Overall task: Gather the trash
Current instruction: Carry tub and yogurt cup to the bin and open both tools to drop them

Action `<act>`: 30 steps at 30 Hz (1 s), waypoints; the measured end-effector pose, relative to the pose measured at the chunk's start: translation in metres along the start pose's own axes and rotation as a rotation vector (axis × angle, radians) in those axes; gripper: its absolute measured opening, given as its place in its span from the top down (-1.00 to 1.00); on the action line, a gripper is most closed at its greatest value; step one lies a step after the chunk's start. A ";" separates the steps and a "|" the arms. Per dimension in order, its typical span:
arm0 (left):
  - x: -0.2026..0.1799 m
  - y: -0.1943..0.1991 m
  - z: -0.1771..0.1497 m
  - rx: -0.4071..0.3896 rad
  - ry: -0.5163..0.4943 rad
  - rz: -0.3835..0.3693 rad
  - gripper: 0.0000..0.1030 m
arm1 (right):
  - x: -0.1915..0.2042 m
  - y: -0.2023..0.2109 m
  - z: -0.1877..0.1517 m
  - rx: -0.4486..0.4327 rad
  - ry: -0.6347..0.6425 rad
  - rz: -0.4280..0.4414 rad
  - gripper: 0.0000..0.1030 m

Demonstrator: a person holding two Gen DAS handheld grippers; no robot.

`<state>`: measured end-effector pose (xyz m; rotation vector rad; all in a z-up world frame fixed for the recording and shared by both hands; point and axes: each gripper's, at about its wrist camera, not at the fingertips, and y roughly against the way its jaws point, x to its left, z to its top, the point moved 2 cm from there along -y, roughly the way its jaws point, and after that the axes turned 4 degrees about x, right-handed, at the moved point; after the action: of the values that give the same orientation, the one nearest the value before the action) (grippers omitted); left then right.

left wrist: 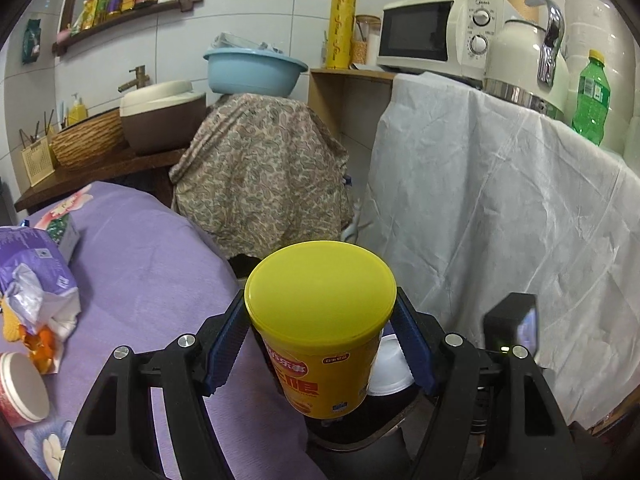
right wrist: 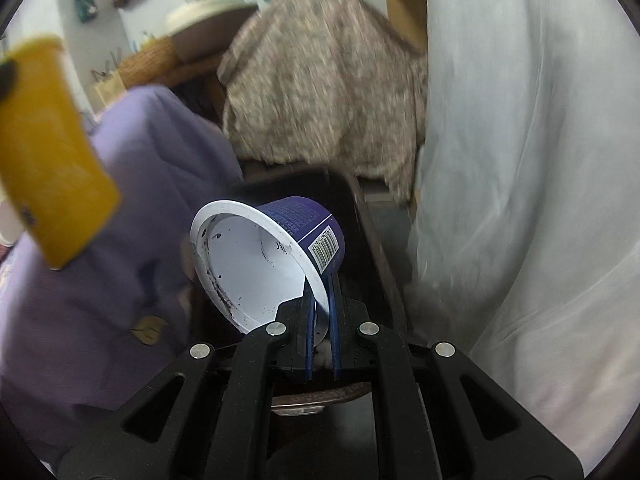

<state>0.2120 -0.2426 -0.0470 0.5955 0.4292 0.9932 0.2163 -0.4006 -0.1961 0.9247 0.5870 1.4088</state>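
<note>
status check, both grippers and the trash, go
Left gripper shut on yellow can. Right gripper pinching purple cup by its rim. Both over black bin, nothing blocking.

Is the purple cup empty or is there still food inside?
Empty. The purple cup is tipped toward the camera, showing a white inside with only dark smears.

Purple-clothed table bears torn packet; paper cup.

The yellow canister has a smooth, slightly glossy plastic lid and a printed glossy label. The purple cup looks like thin plastic, white and stained inside. Soft matt purple cloth covers the surface, wrinkled white fabric drapes nearby, and the kettle shines.
</note>
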 end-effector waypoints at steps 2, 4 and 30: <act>-0.004 -0.007 -0.002 0.016 -0.007 -0.002 -0.33 | -0.002 -0.017 -0.004 0.040 -0.008 0.002 0.86; -0.008 -0.015 -0.004 0.031 -0.010 -0.004 -0.33 | -0.001 -0.034 -0.007 0.069 -0.005 -0.006 0.86; -0.050 -0.121 -0.033 0.279 -0.080 0.032 -0.33 | -0.015 0.008 -0.047 -0.008 -0.030 -0.085 -0.10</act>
<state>0.2466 -0.3271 -0.1463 0.8924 0.4921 0.9435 0.1722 -0.4072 -0.2176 0.9030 0.5909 1.3186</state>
